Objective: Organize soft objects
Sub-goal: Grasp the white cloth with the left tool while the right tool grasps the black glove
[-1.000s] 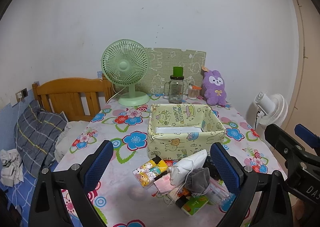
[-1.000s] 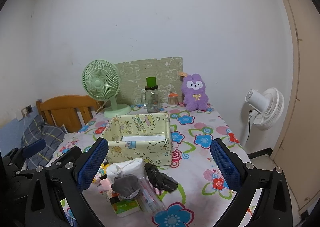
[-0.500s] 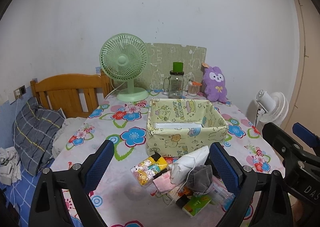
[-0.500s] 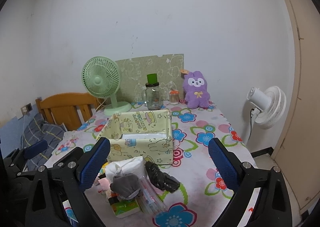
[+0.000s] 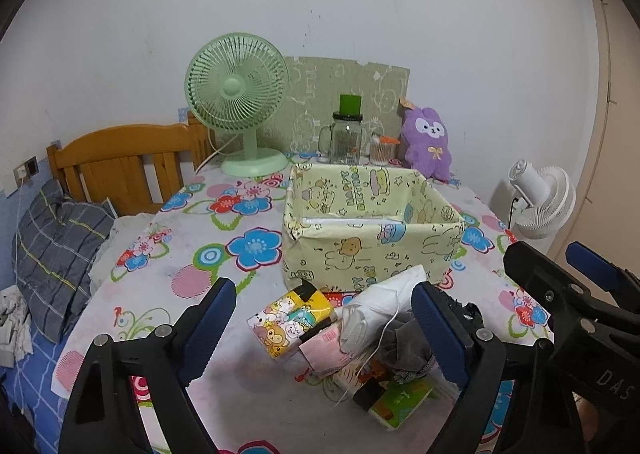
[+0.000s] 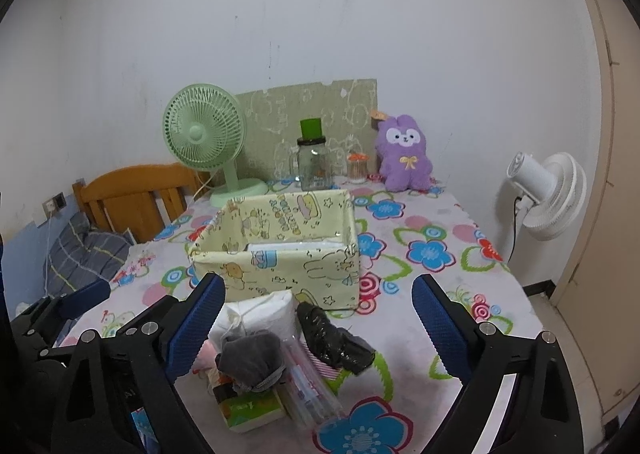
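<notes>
Both grippers hang over the near end of the bench (image 5: 188, 286) with nothing held. The left gripper (image 5: 322, 324) has its fingers (image 5: 210, 324) spread wide, though they have just been narrowing slightly; the yellow cartoon-print tissue pack (image 5: 292, 320) and the white pouch (image 5: 380, 306) lie ahead between them, untouched. The right gripper (image 6: 318, 328) is likewise released and has just been closing a little, with the grey cloth bundle (image 6: 252, 354), the black crumpled bag (image 6: 334, 338) and the clear pen pack (image 6: 308, 386) in its gap, none pinched.

The soft things sit in one tangled heap just ahead of the fingers, this side of the yellow fabric box (image 6: 280, 250), which looks like the intended destination.

The main risk appears to be the pile itself: a closing pinch could catch several items at once, or snag the pouch's cord and drag neighbours. The two grippers also converge on the same heap and could collide. Thin, limp cloth may slip out if gripped only at an edge.
</notes>
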{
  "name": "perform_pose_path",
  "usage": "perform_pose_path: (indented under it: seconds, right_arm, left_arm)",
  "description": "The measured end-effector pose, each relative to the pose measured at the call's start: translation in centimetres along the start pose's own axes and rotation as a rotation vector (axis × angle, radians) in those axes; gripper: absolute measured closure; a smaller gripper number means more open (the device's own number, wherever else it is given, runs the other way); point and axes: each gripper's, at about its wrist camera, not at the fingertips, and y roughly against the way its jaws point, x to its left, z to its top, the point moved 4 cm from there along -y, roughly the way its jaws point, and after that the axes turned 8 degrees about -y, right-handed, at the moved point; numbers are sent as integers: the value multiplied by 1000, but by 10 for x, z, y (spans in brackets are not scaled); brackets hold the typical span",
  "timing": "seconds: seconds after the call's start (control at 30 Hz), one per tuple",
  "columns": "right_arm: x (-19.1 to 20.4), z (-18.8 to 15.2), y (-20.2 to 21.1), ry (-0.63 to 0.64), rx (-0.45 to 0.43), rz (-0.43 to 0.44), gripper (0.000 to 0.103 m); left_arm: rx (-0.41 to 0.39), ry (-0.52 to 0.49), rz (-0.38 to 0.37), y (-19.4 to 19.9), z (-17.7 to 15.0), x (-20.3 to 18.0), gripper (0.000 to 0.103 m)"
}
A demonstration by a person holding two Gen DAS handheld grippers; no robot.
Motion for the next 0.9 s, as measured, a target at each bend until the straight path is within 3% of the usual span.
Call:
perform_pose_path:
  seconds: [0.9]
  right_arm:
    - [-14,-19,-67,-21,165,-12,16]
  left_arm:
    - [108,-59,-72,-69,-7,-22,28]
